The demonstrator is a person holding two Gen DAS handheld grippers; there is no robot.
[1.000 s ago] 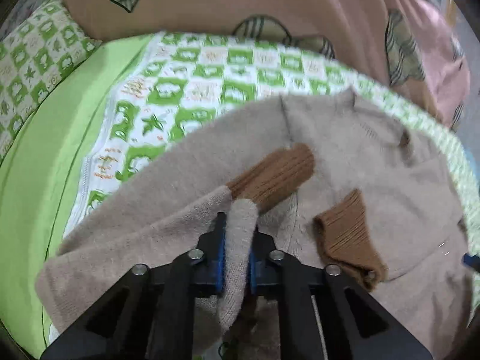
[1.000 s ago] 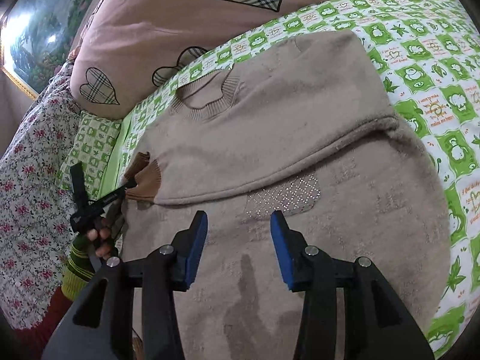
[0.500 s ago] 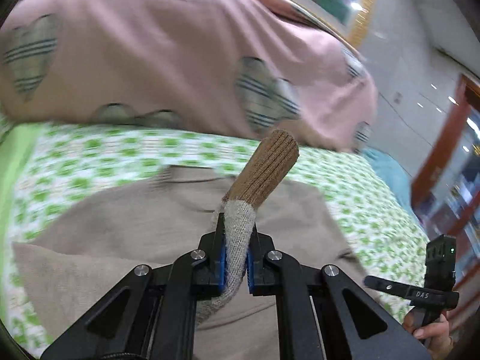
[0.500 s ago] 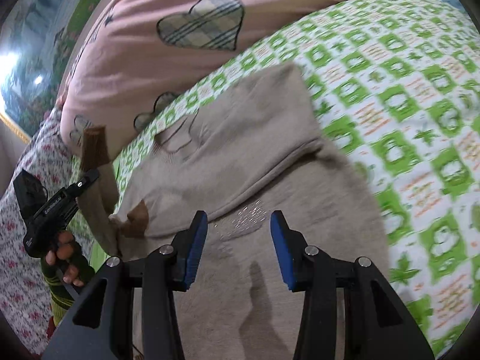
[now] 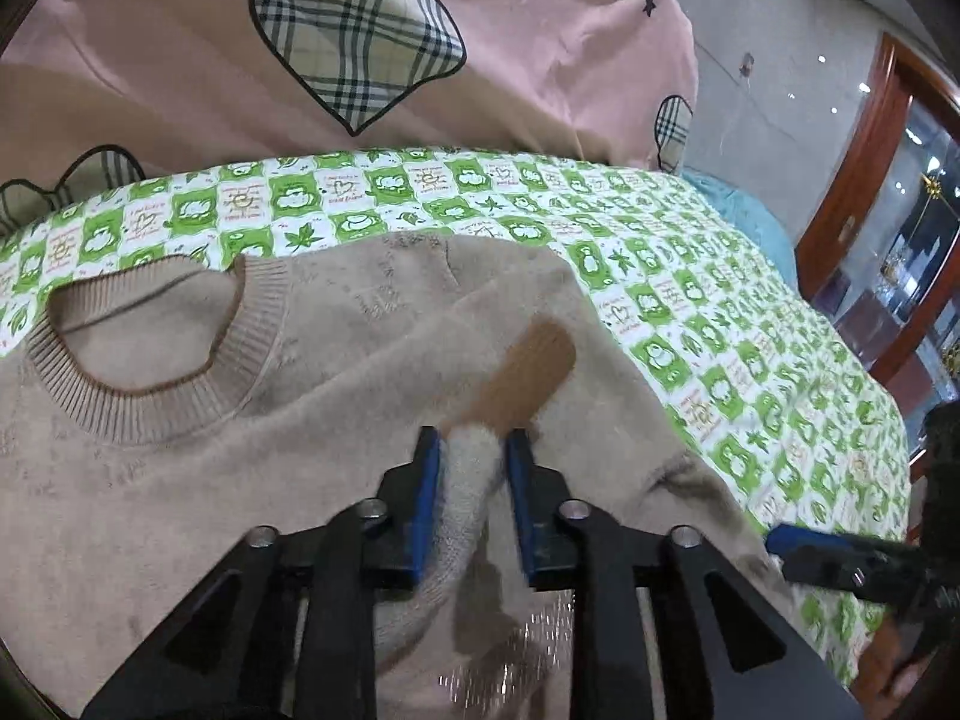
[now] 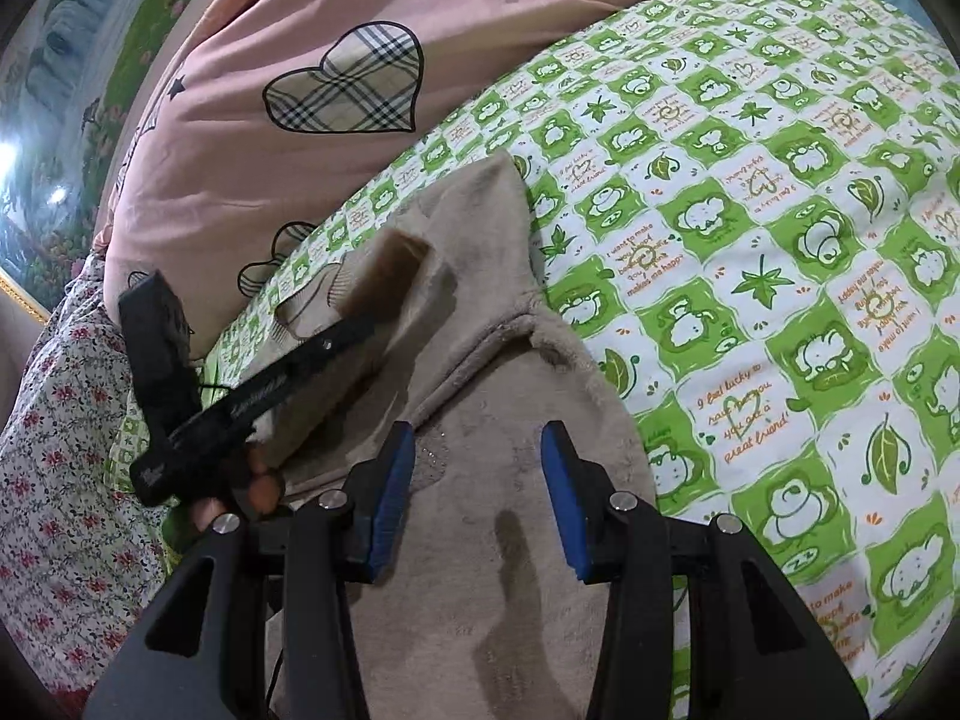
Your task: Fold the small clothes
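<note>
Behind, a pink quilt (image 5: 180, 90) with plaid hearts, heaped over a green-and-white checked sheet (image 6: 780, 240); at left, a floral fabric (image 6: 54, 450); far right, a wooden-framed glass cabinet (image 5: 900, 228).

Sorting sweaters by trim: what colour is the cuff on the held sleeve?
Brown, ribbed; the cuff shows best in the left wrist view, beyond the left gripper.

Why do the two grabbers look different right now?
The left gripper has a beige sleeve between its fingers, while the right gripper holds nothing. The left gripper's jaws sit close together around the sleeve, but the right gripper's jaws stand wide apart. Both are black with blue pads, and both are over the same beige sweater on the green checked bedsheet.
</note>
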